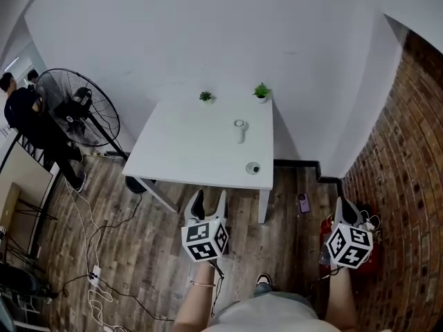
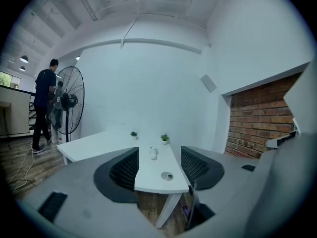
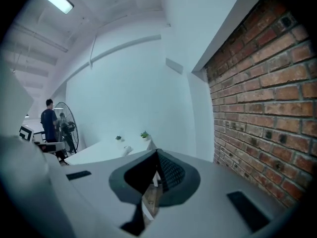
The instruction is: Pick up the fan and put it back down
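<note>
A small white hand fan (image 1: 240, 130) lies on the white table (image 1: 187, 151), right of its middle. In the left gripper view the hand fan (image 2: 153, 153) shows between the jaws, far ahead. My left gripper (image 1: 208, 203) hangs in front of the table's near edge, open and empty. My right gripper (image 1: 344, 211) is off to the right above the floor, with its jaws touching and nothing between them (image 3: 157, 168). A big black floor fan (image 1: 79, 109) stands left of the table.
Two small potted plants (image 1: 205, 96) (image 1: 261, 91) stand at the table's far edge, and a round cable port (image 1: 252, 167) sits near the front right corner. A person (image 1: 34, 126) stands by the floor fan. Cables and a power strip (image 1: 93, 277) lie on the floor at left. A brick wall (image 1: 408, 185) closes the right.
</note>
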`<state>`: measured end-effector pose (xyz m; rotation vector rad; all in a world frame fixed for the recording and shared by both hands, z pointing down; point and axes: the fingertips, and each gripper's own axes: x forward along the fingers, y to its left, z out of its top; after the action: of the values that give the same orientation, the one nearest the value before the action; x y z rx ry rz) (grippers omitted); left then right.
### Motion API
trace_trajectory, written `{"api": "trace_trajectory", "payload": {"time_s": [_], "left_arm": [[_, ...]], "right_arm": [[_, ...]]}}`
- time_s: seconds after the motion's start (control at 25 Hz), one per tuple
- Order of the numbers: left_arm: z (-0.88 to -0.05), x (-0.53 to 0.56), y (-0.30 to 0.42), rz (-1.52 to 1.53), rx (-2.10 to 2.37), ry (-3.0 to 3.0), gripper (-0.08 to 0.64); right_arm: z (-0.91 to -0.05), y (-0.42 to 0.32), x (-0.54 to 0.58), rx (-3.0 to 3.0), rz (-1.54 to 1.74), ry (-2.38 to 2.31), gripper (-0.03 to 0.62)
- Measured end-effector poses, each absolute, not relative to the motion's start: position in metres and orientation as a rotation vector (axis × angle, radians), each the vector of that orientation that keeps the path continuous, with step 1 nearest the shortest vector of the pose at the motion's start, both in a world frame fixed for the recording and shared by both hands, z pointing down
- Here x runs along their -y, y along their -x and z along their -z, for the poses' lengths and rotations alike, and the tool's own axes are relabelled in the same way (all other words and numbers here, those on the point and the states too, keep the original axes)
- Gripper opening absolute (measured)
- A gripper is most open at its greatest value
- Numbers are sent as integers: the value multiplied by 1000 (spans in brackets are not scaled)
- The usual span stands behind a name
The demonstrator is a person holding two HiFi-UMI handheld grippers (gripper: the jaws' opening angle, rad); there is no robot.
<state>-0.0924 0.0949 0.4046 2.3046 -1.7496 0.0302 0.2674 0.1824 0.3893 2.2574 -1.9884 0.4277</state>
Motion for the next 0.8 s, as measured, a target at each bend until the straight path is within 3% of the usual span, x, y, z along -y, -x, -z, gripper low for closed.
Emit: {"api": "trace_trajectory", "payload": {"time_s": [0.8], "left_arm": [[-420,29,46,-80,1714,-2305,247]], "right_arm": [[-426,-308,-66,1980,-556,-2233,1]]}}
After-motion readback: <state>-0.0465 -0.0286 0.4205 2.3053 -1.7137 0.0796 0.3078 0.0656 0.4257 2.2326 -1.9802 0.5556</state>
